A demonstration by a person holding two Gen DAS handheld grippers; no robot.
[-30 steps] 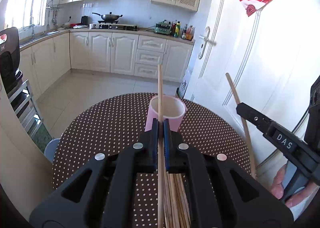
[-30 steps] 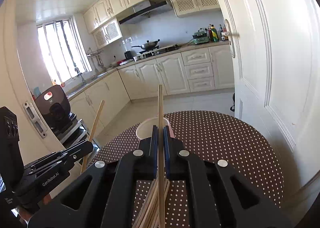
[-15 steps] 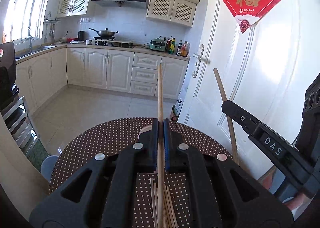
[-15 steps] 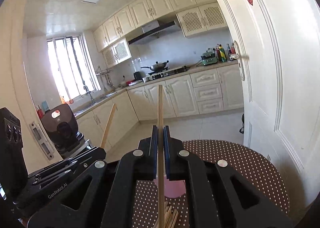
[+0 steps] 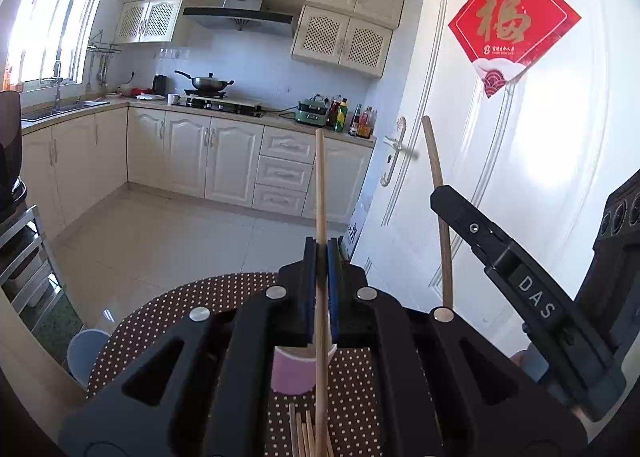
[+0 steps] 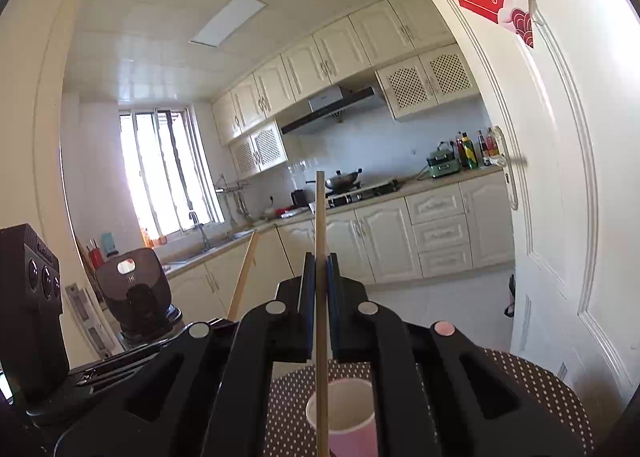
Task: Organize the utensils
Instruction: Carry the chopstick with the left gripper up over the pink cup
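My left gripper (image 5: 321, 253) is shut on one wooden chopstick (image 5: 320, 185) that stands upright through the jaws. My right gripper (image 6: 320, 265) is shut on another wooden chopstick (image 6: 320, 217), also upright. Each gripper shows in the other's view: the right one (image 5: 520, 277) with its chopstick (image 5: 438, 197), the left one (image 6: 120, 365) with its chopstick (image 6: 244, 277). A pink cup (image 6: 344, 417) stands on the dotted brown table (image 6: 540, 389) below the right gripper; it also shows in the left wrist view (image 5: 296, 373). Several loose chopsticks (image 5: 304, 433) lie on the table before the cup.
A white door (image 5: 500, 177) stands close on the right of the table. A black appliance (image 6: 136, 293) on a rack stands to the left. Kitchen cabinets (image 5: 200, 161) and tiled floor (image 5: 160, 237) lie beyond the table's far edge.
Both grippers have risen and tilted upward with their chopsticks; the cup and table have dropped low in both views. The right gripper now sits above the cup.
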